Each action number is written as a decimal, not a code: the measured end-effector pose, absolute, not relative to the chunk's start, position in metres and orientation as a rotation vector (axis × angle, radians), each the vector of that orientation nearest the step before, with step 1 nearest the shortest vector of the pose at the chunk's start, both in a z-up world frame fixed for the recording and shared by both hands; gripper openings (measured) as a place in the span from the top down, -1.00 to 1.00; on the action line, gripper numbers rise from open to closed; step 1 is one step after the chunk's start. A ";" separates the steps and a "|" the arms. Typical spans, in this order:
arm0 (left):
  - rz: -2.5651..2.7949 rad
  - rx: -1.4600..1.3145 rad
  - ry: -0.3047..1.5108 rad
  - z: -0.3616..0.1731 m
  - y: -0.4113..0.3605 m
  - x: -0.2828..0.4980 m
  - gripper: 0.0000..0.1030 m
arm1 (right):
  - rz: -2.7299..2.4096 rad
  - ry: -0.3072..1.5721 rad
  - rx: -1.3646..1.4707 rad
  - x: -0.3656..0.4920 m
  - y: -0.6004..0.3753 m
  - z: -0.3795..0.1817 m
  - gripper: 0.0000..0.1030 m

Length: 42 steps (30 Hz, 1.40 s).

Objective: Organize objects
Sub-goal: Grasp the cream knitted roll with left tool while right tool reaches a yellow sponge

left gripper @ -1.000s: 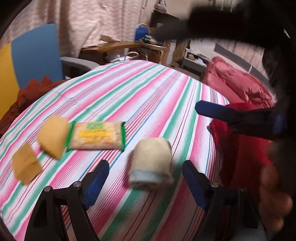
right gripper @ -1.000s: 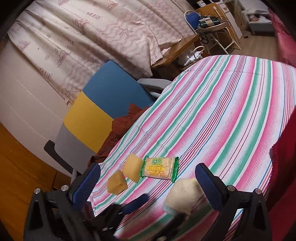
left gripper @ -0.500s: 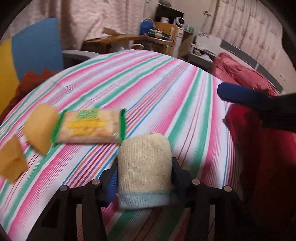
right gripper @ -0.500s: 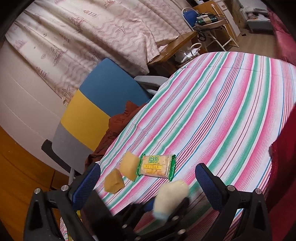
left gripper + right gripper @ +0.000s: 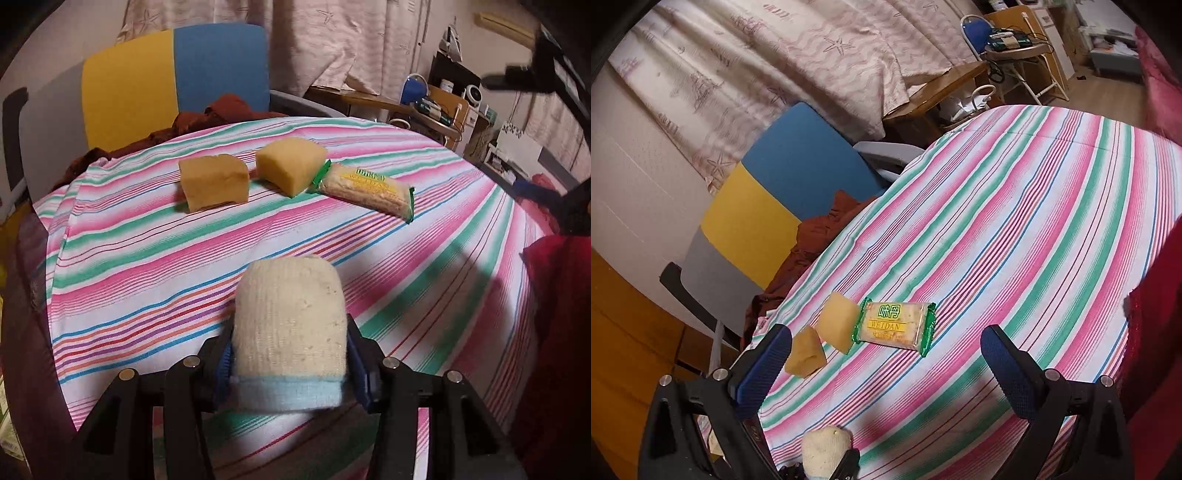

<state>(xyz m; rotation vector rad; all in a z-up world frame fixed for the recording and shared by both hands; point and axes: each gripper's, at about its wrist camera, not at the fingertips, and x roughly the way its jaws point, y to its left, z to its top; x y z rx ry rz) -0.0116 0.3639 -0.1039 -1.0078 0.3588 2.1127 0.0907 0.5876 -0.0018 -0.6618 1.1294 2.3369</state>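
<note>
On a striped desk (image 5: pixel 155 266), two sponges (image 5: pixel 213 182) lay at eleven o'clock of a cracker packet (image 5: pixel 365 192). The left gripper's (image 5: pixel 290 363) jaws clamped a rolled cloth (image 5: pixel 290 332); the right gripper's (image 5: pixel 886 363) jaws gaped empty.

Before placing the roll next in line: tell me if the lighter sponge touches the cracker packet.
Touching. In the left wrist view the lighter sponge meets the cracker packet at its green end, with no tablecloth between them.

Rm behind my tool: starfish-print curtains (image 5: pixel 820 48), blue/yellow chair (image 5: pixel 173 77) w/ brown cloth (image 5: pixel 207 118), cluttered wooden desk (image 5: pixel 388 103), wood floor (image 5: pixel 1104 85).
</note>
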 end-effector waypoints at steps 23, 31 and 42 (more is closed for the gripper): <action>2.094 -0.997 0.297 -0.107 0.363 -0.011 -0.04 | 2.419 0.868 -1.222 0.010 0.554 -0.027 -0.99; 2.090 -0.998 0.288 -0.107 0.363 -0.012 -0.04 | 2.655 0.444 -1.456 -0.071 0.506 -0.019 -0.99; 2.088 -0.991 0.286 -0.109 0.363 -0.012 -0.06 | 2.676 0.096 -1.664 -0.191 0.473 -0.054 -0.90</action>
